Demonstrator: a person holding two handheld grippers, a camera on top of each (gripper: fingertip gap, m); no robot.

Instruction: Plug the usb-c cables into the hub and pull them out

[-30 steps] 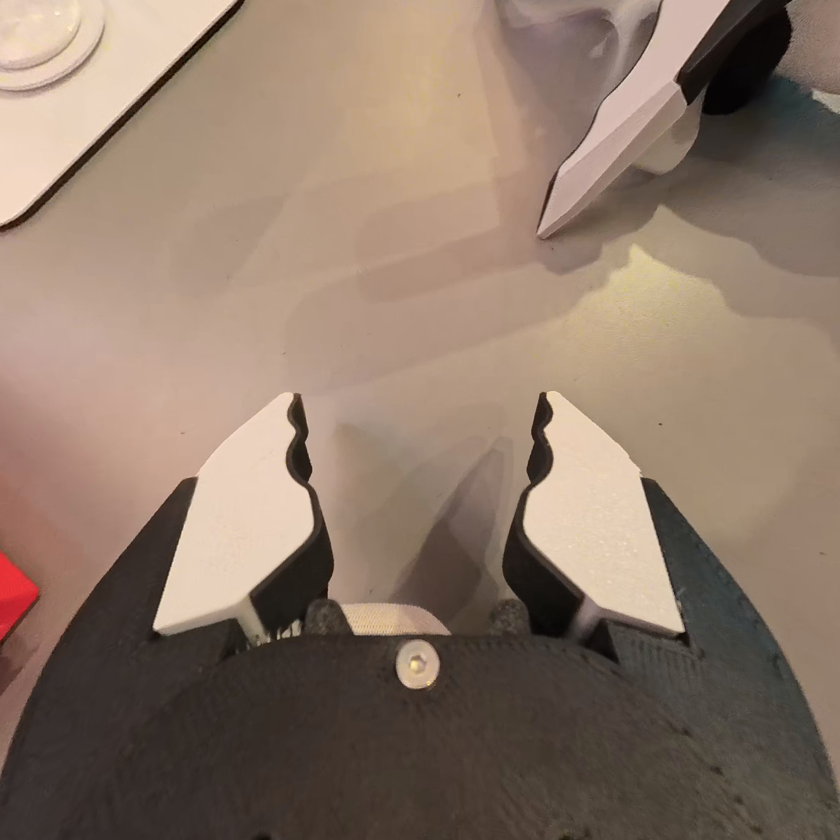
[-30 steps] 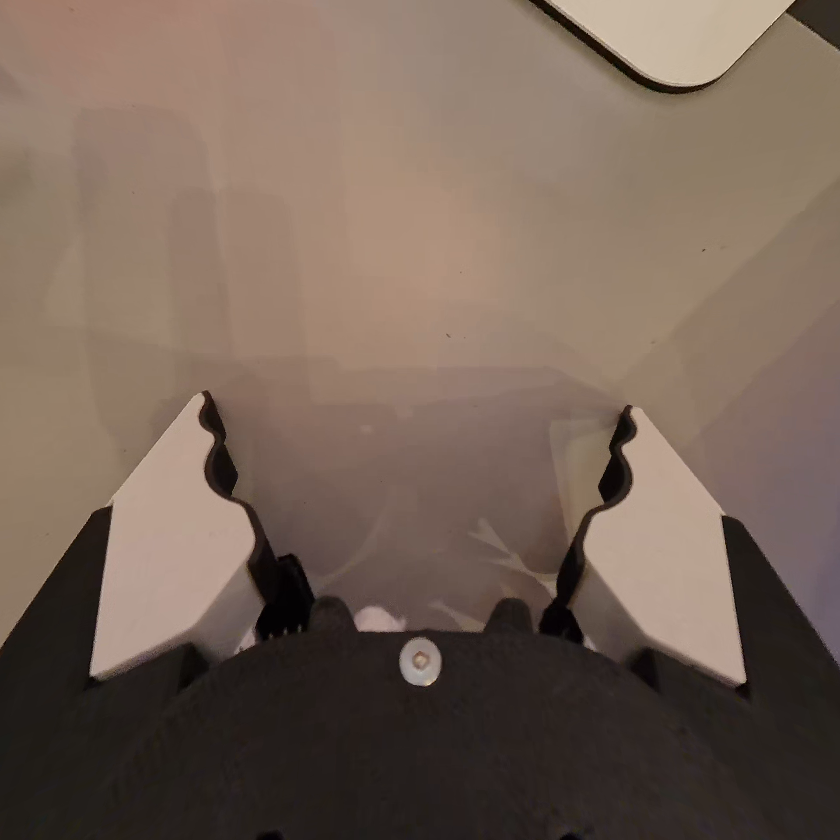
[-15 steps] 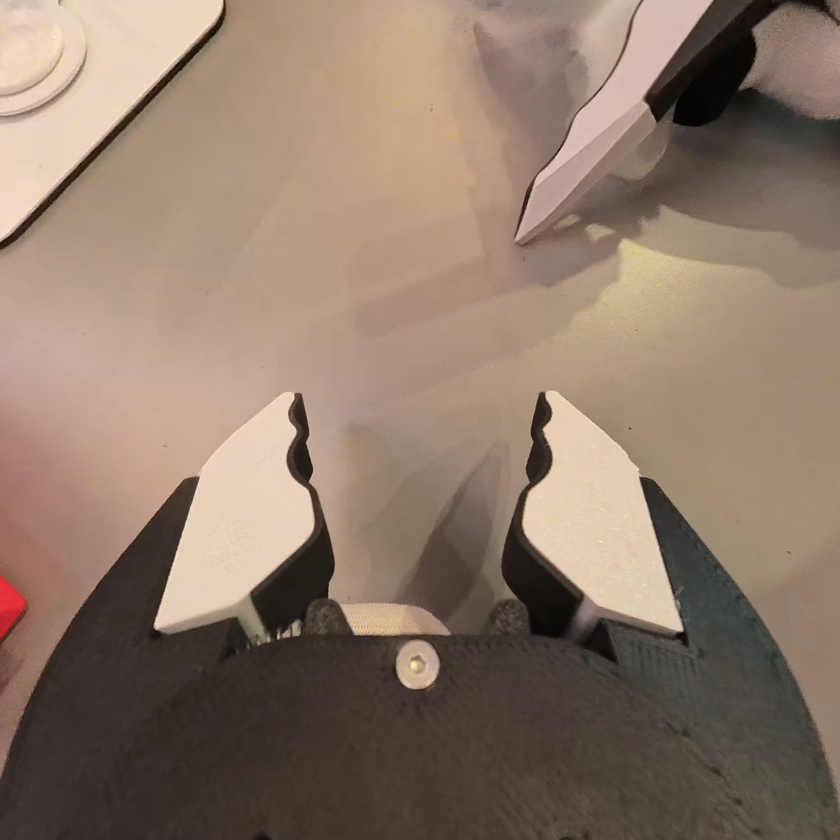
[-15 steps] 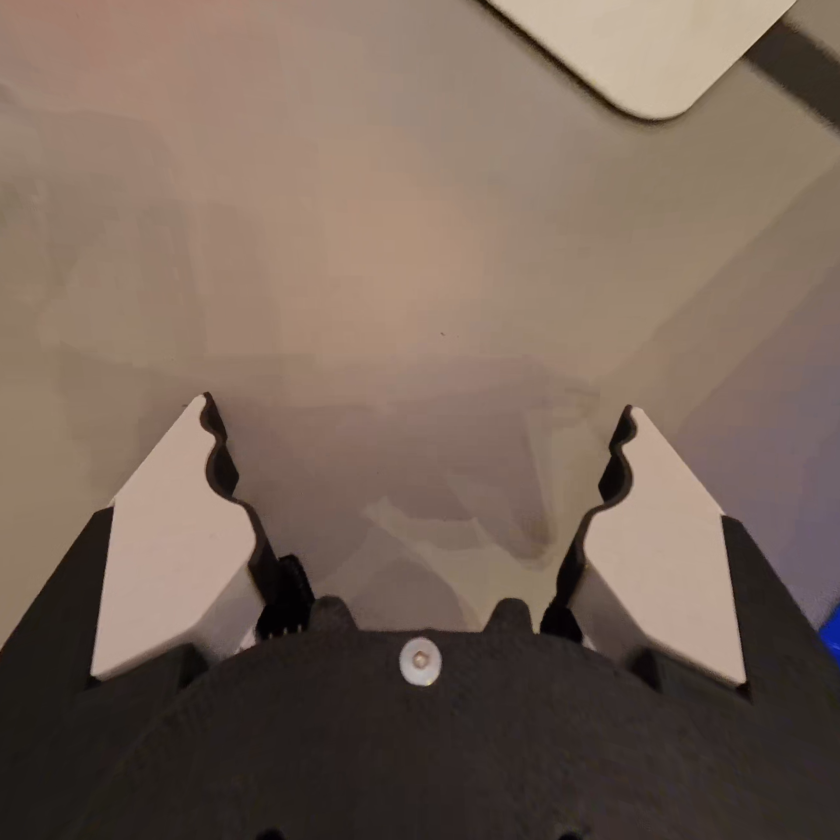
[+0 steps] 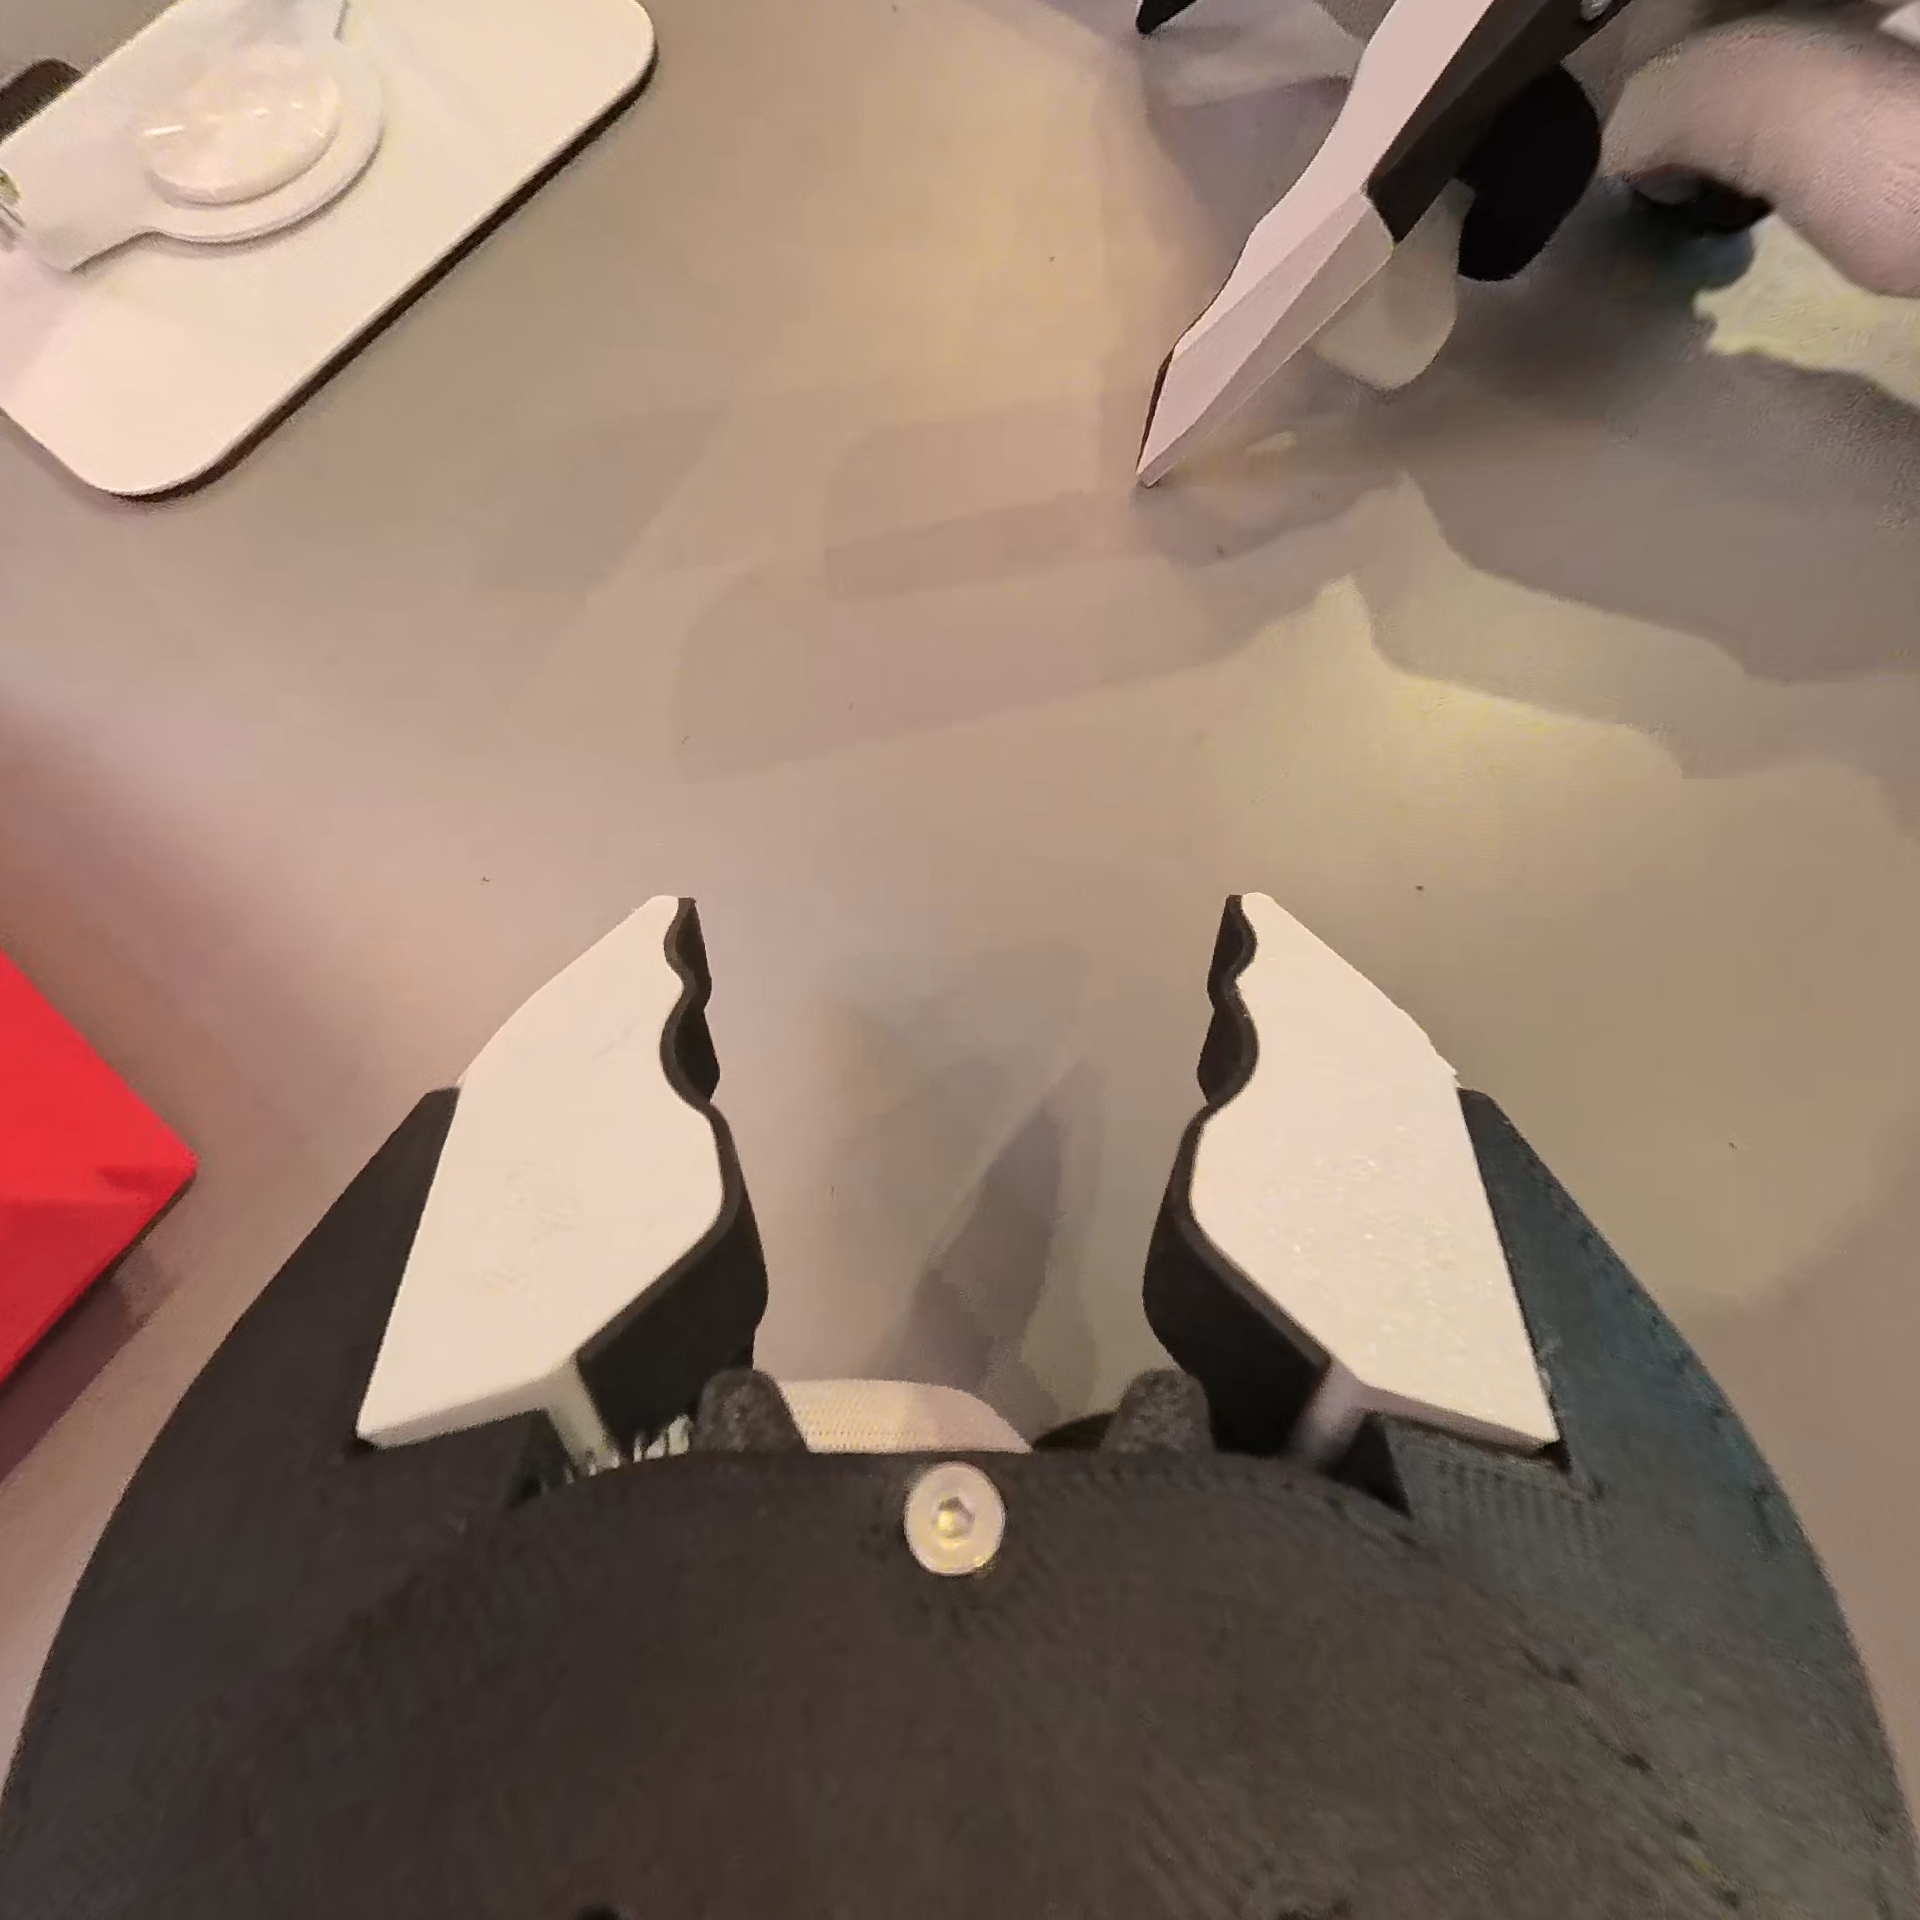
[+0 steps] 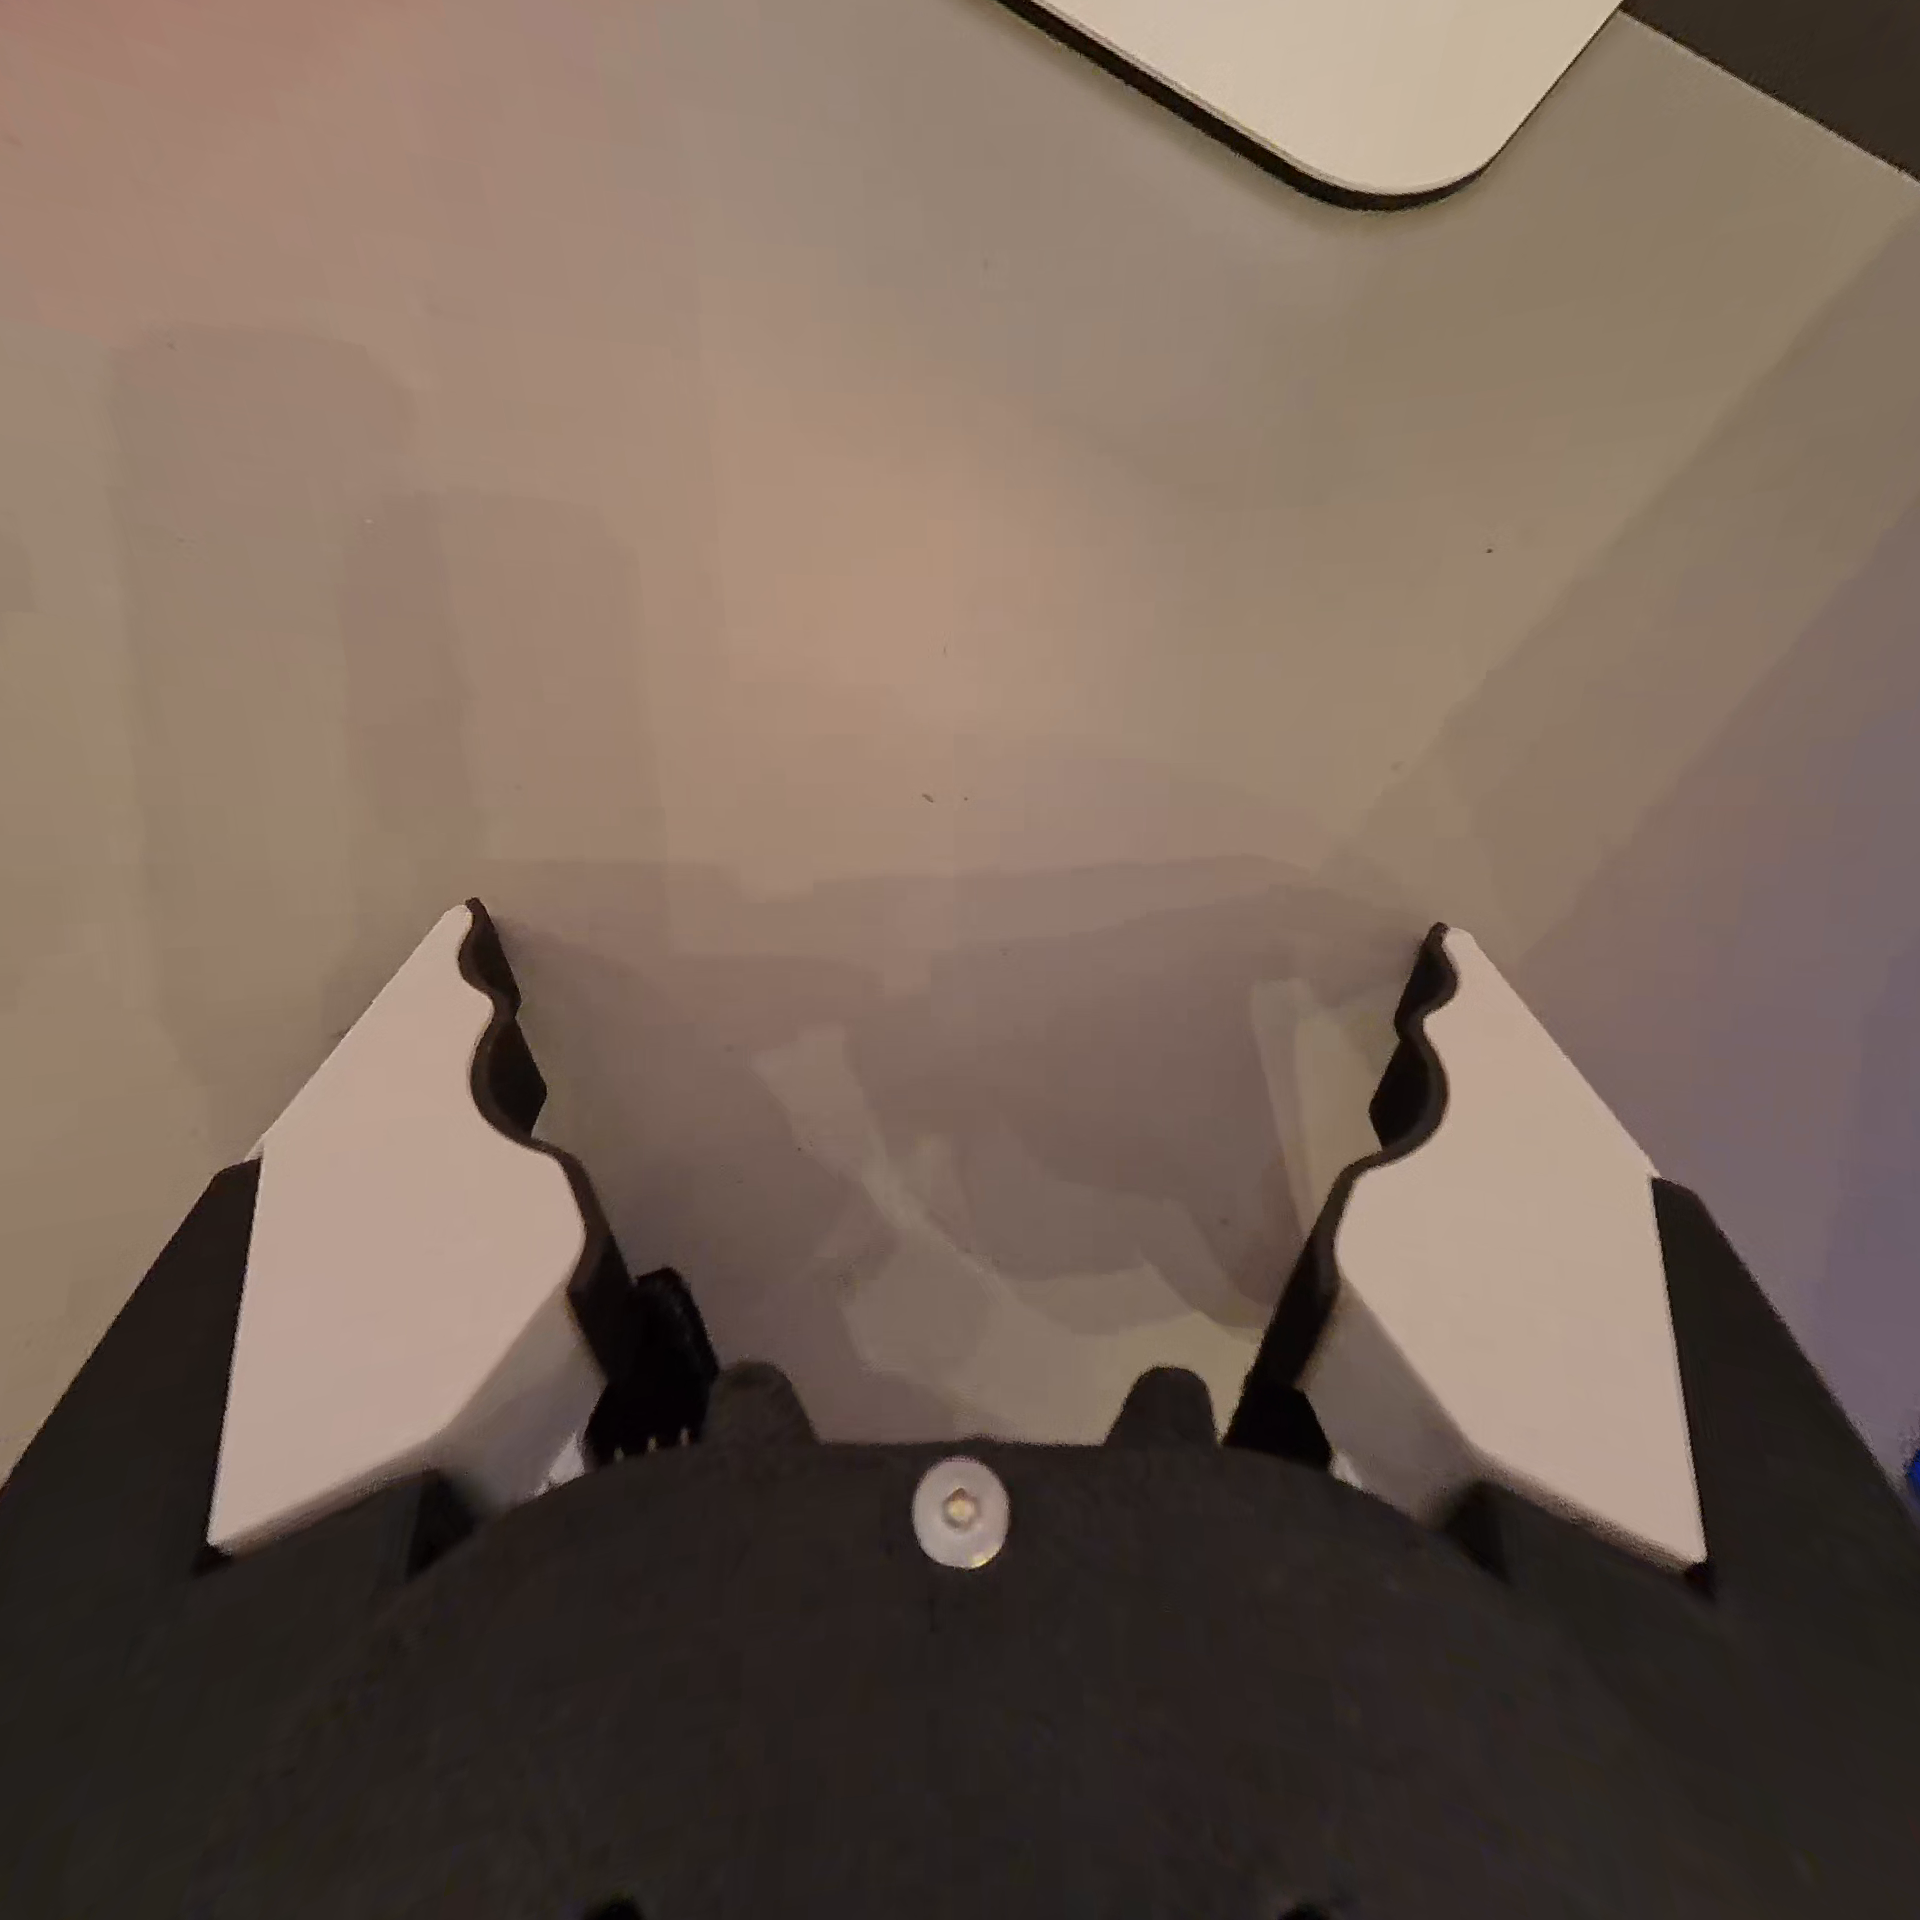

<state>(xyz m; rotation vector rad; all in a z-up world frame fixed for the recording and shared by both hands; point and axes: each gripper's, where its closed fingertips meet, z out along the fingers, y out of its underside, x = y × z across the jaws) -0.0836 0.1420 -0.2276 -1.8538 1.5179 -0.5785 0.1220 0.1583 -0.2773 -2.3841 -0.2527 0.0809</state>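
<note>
My left gripper [image 5: 961, 909] is open and empty, low over the bare grey table [image 5: 935, 675]. My right gripper [image 6: 951, 920] is open wider and empty, also over bare table [image 6: 935, 520]. In the left wrist view one finger of the right gripper [image 5: 1278, 281] shows at the upper right, its tip near the table. No hub and no USB-C cable show in either view.
A white board with a dark edge [image 5: 436, 208] lies at the far left and bears a clear round piece [image 5: 244, 135]. A corner of a white board [image 6: 1351, 83] shows at the top of the right wrist view. A red block [image 5: 62, 1174] sits at the left edge.
The left view has shifted: the white board and the red block show more, and the right gripper's finger sits closer in. The right view shifted slightly. Both grippers stayed open.
</note>
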